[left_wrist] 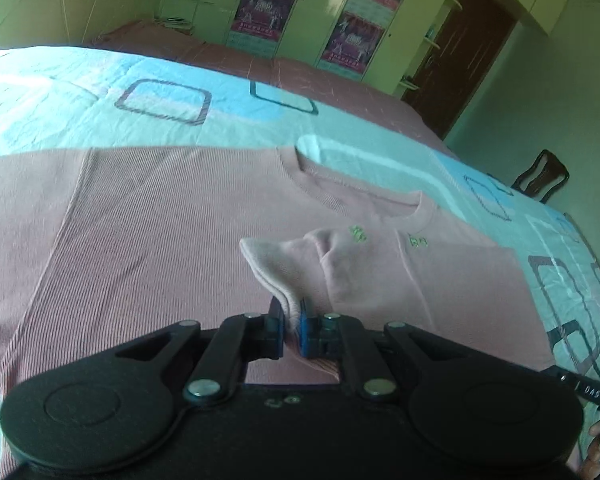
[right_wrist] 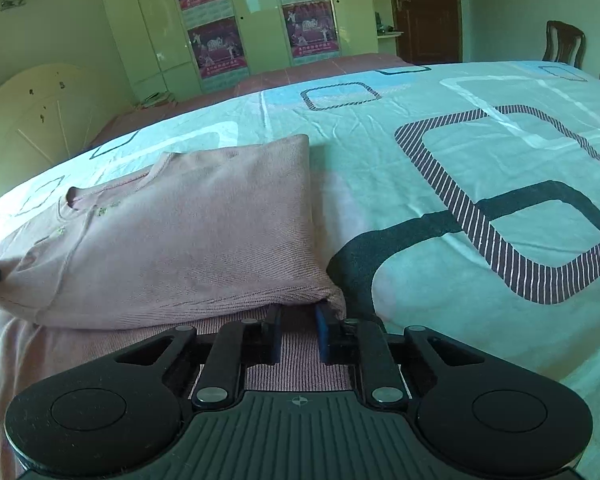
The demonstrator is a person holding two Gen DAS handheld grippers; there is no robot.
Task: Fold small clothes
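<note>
The pink ribbed sweater point(left_wrist: 148, 240) lay half-folded on the bed point(right_wrist: 440, 184), left gripper point(left_wrist: 291, 326) fingers clamped on its cuff, right gripper point(right_wrist: 298, 320) fingers apart under the fold.

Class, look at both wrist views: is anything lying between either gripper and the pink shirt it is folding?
Nothing visible is. The left gripper is already pinching a cuff-like edge of the pink shirt, and the right gripper sits at the folded edge with its jaws apart; only the bedsheet lies around the garment.
</note>
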